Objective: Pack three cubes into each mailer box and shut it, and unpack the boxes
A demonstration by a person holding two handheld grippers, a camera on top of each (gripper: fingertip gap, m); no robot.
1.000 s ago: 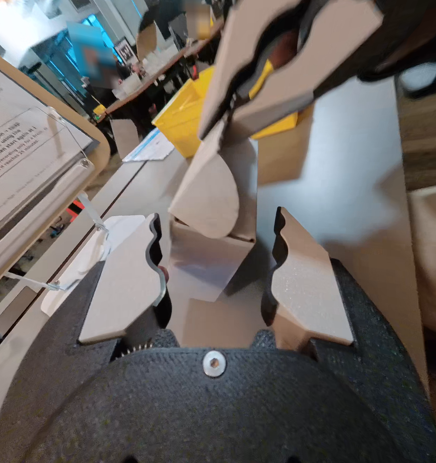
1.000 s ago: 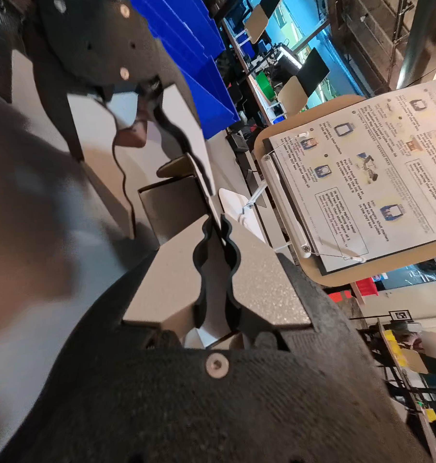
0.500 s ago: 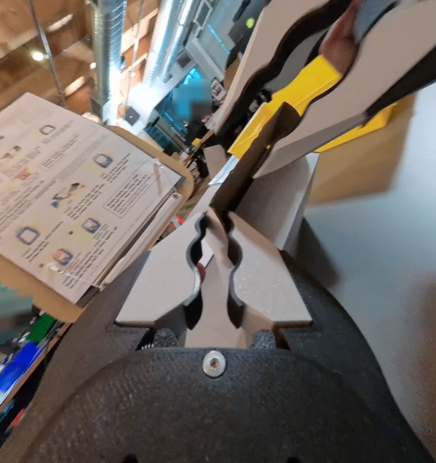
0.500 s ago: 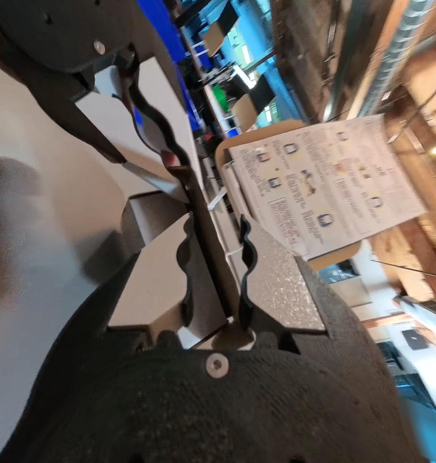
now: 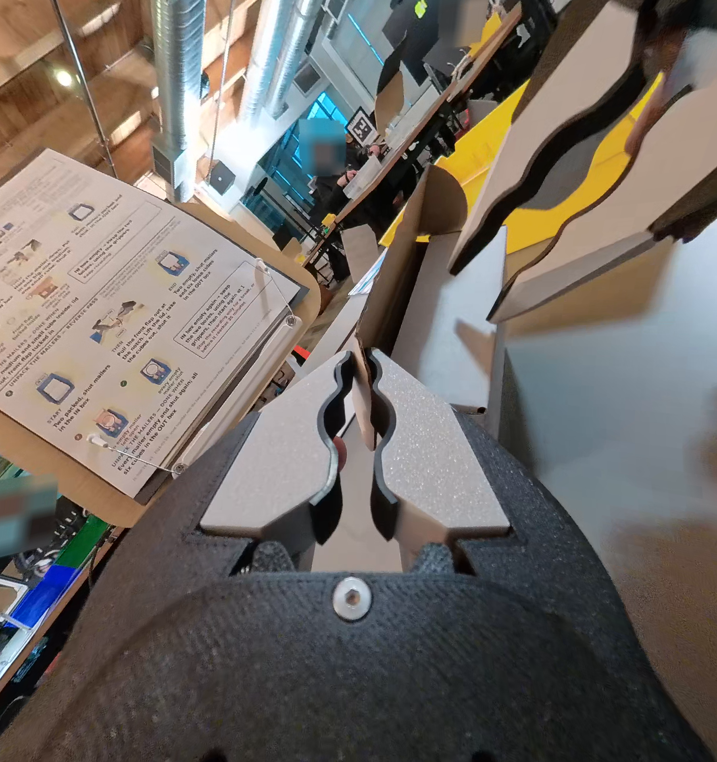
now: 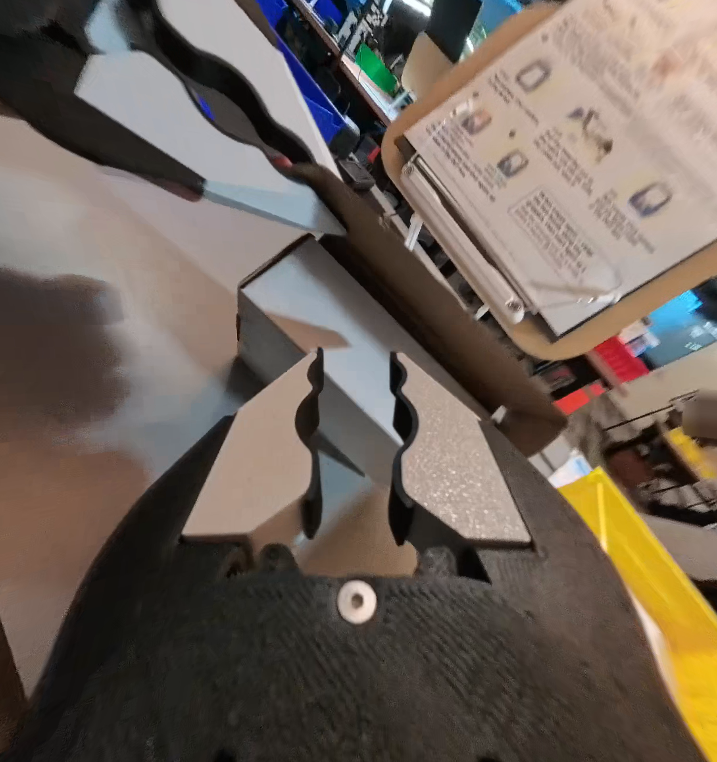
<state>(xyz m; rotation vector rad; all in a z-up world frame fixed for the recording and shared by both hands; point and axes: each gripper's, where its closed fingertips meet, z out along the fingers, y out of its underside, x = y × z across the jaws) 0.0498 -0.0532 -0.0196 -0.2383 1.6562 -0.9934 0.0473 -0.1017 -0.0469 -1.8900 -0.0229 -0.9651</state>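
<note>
My right gripper (image 6: 354, 437) has let go of the mailer box (image 6: 307, 288) flap; its jaws now stand apart. My left gripper (image 5: 363, 412) stays clamped on the flap (image 5: 393, 297), the box standing on the surface just beyond. Judged: lid opening, unpacking next.

right claw (image 6: 354, 358): jaws apart, nothing gripped, over mailer box (image 6: 307, 284) | left claw (image 6: 307, 165): far left, pinching the box's brown flap (image 6: 410, 288) | instruction board (image 6: 575, 165): far right | yellow bin (image 6: 657, 577): near right | tabletop (image 6: 101, 231): grey
</note>
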